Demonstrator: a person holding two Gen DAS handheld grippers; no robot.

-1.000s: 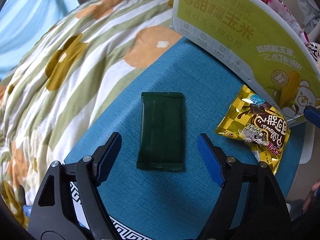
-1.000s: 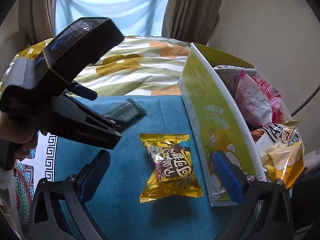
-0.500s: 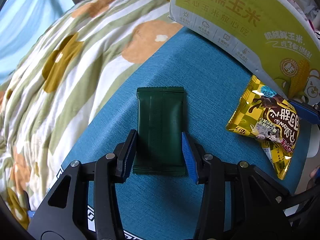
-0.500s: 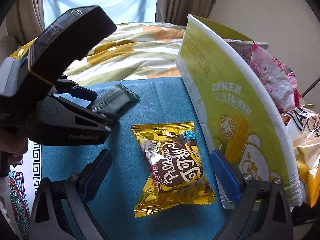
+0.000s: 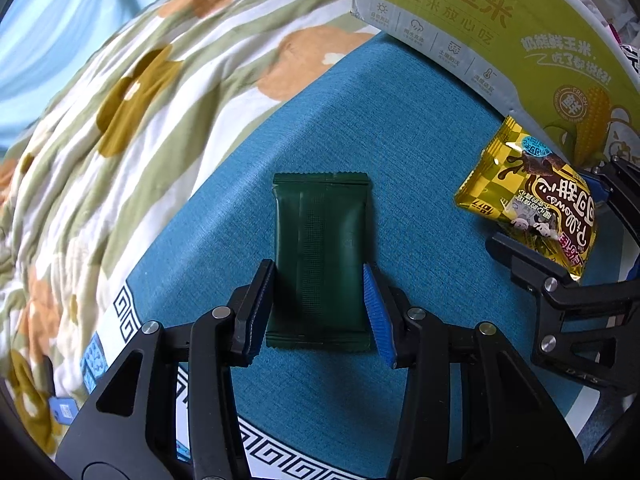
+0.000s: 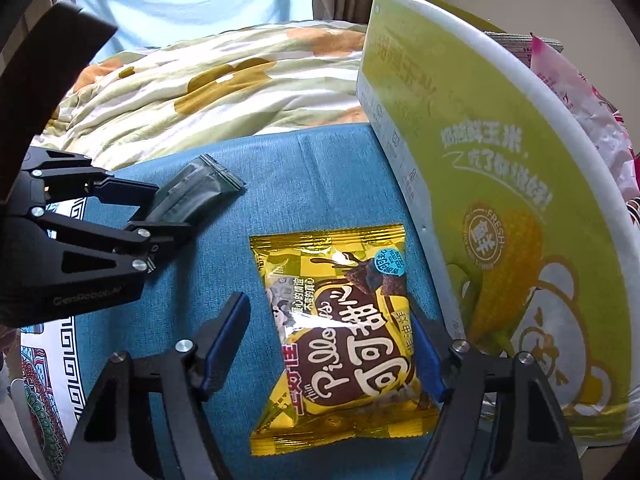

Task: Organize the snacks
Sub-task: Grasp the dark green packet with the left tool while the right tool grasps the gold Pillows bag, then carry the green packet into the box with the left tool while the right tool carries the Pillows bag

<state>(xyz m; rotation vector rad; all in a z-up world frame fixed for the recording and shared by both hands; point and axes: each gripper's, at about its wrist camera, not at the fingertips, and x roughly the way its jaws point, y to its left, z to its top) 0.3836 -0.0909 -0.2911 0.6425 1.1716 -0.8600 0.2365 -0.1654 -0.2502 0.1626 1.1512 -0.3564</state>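
Dark green packet and yellow snack packet lie flat, apart.

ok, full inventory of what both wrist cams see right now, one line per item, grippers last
dark green packet: 1, dark green, flat on the blue cloth, between the left jaws
yellow snack bag: 1, yellow with brown print, on the blue cloth beside the box, between the right jaws
cardboard box: 1, yellow-green with white rim, standing at the cloth's edge, snack bags inside
pink snack bag: at least 1, pink and white, inside the box
blue cloth: 1, teal with white patterned border, under both snacks
quilt: 1, white, green-striped, orange and ochre flowers, behind the cloth
left gripper: 1, black with blue pads, shut on the green packet
right gripper: 1, black with blue pads, jaws closing around the yellow bag
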